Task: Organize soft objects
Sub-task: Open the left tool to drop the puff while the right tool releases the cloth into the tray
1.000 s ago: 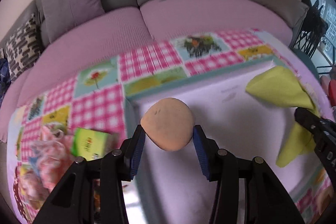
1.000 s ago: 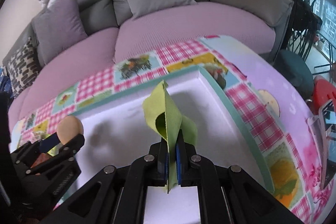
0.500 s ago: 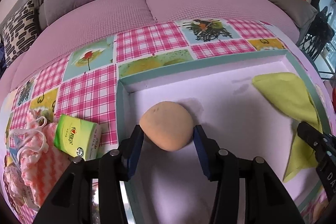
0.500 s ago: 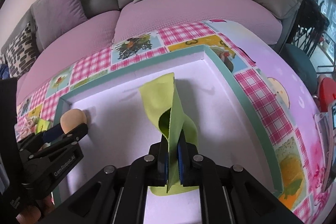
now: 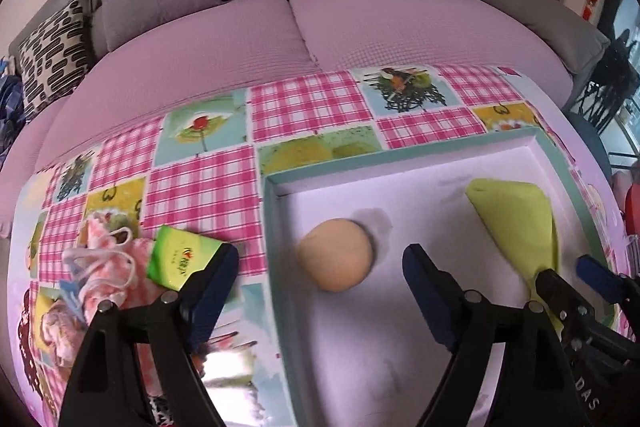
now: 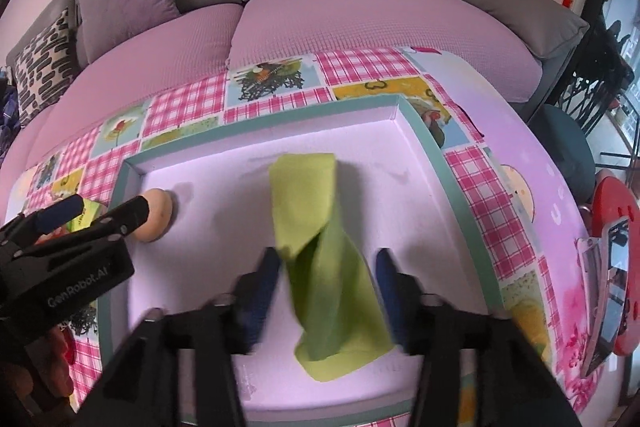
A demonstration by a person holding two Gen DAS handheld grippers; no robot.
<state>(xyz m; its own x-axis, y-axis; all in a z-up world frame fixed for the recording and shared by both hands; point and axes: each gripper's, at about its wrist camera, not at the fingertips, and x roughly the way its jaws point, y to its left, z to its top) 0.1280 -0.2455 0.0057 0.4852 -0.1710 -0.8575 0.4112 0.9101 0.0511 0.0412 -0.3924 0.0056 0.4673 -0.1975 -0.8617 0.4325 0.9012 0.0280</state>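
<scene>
A white tray with a teal rim [image 5: 268,223] [image 6: 436,163] lies on the table. A peach soft ball [image 5: 336,254] [image 6: 158,214] rests inside it near the left wall, free between the open jaws of my left gripper [image 5: 320,291]. A green cloth [image 6: 320,247] [image 5: 520,223] lies twisted in the tray's right half, free between the open jaws of my right gripper [image 6: 326,291]. The left gripper also shows in the right wrist view [image 6: 100,215].
A green tissue pack [image 5: 182,261] and a pink knitted cloth [image 5: 104,267] lie on the checked tablecloth [image 5: 200,187] left of the tray. A pink and grey sofa [image 5: 320,27] curves behind the table. A red object [image 6: 612,227] stands at the right.
Both grippers opened. The left one let go of the peach ball, which now rests in the tray. The right one let go of the green cloth, which dropped flat.
</scene>
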